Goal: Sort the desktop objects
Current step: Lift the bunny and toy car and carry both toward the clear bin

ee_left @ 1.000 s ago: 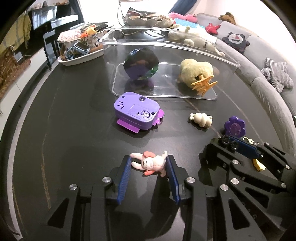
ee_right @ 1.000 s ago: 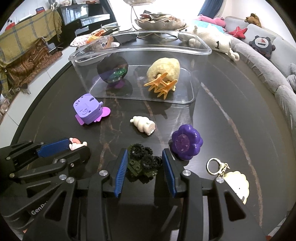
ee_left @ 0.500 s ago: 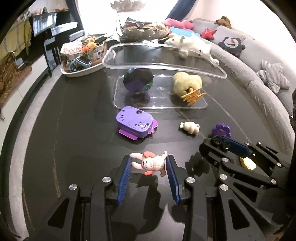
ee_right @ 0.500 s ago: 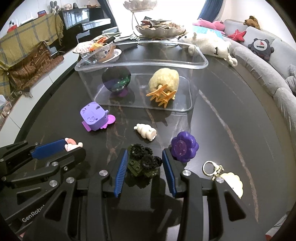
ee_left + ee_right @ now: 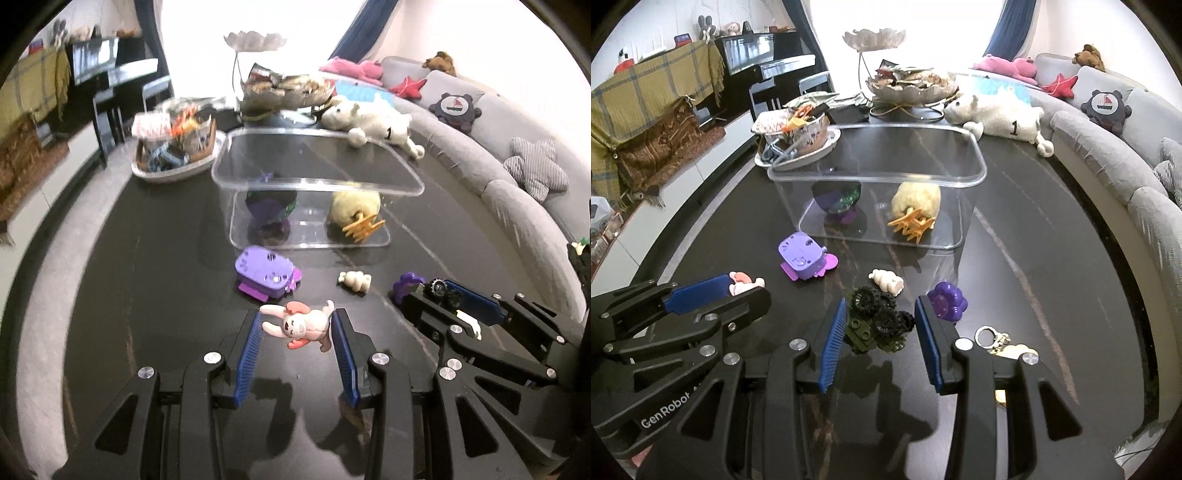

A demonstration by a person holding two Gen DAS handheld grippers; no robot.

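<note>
My left gripper (image 5: 297, 325) is shut on a pink bunny figure (image 5: 301, 326) and holds it above the dark table. It also shows in the right wrist view (image 5: 718, 295). My right gripper (image 5: 881, 321) is shut on a green toy car with black wheels (image 5: 879, 319), lifted off the table; this car also shows in the left wrist view (image 5: 445, 291). Ahead stands a clear plastic bin (image 5: 875, 177) holding a dark purple ball (image 5: 836, 197), a yellow plush (image 5: 918, 199) and an orange clip (image 5: 910, 223).
On the table lie a purple toy box (image 5: 801, 256), a cream figure (image 5: 886, 282), a purple flower (image 5: 947, 301) and a key ring with a cream charm (image 5: 1004, 345). A dish of clutter (image 5: 796, 136), a stand and a white plush (image 5: 997, 112) are behind the bin. A grey sofa curves at right.
Both grippers have risen and pulled back from the table with their toys held. The bin and loose toys look smaller and farther away.
</note>
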